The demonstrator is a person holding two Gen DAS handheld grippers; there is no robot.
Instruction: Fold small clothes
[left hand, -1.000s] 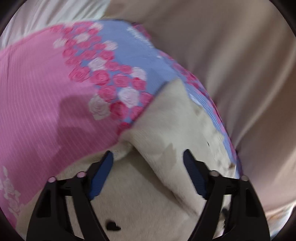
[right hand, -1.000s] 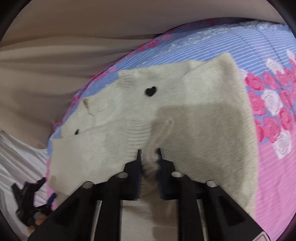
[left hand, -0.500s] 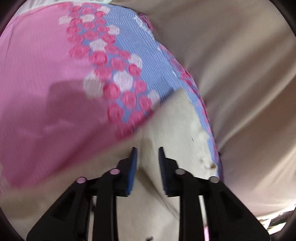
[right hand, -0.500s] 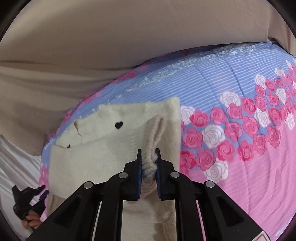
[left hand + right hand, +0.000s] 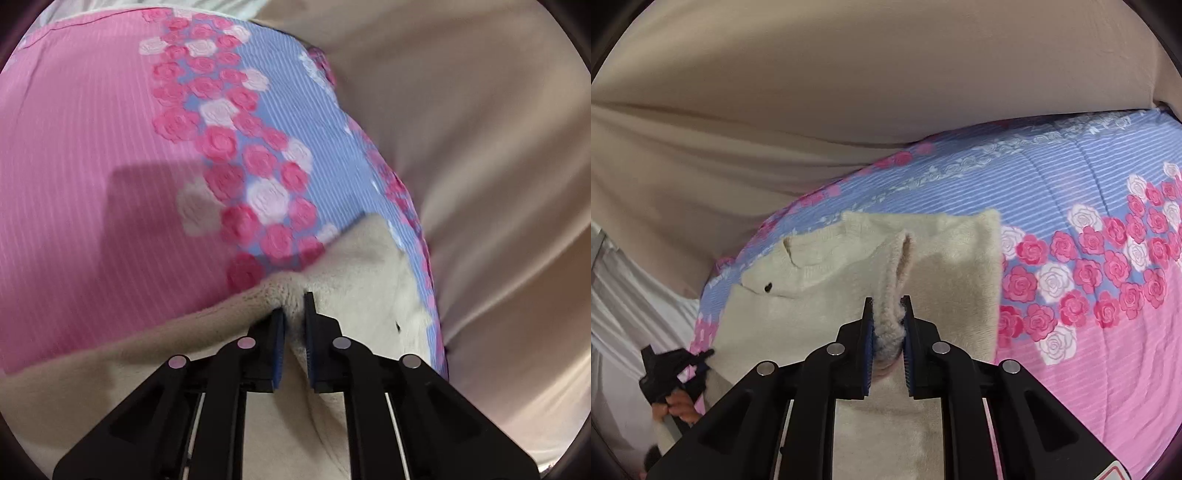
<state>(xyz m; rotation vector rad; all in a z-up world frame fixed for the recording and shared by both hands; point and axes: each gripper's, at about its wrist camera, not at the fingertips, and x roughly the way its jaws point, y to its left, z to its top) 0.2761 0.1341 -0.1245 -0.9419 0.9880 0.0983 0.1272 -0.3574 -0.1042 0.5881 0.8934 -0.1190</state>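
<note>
A small cream knit sweater with tiny black heart marks lies on a pink and blue rose-print quilt. My right gripper is shut on a pinched ridge of the sweater's cloth. My left gripper is shut on another edge of the same sweater, with fuzzy cloth bunched between its fingers. The left gripper also shows at the lower left of the right wrist view, held by a hand at the sweater's left side.
The quilt spreads wide under the sweater. Beige sheet lies beyond the quilt's far edge and also to the right in the left wrist view. White cloth hangs at the left.
My left gripper closed from wide open onto the sweater's edge. My right gripper, still shut on the cloth, has pulled it back, so the sweater lies folded narrower on the quilt.
</note>
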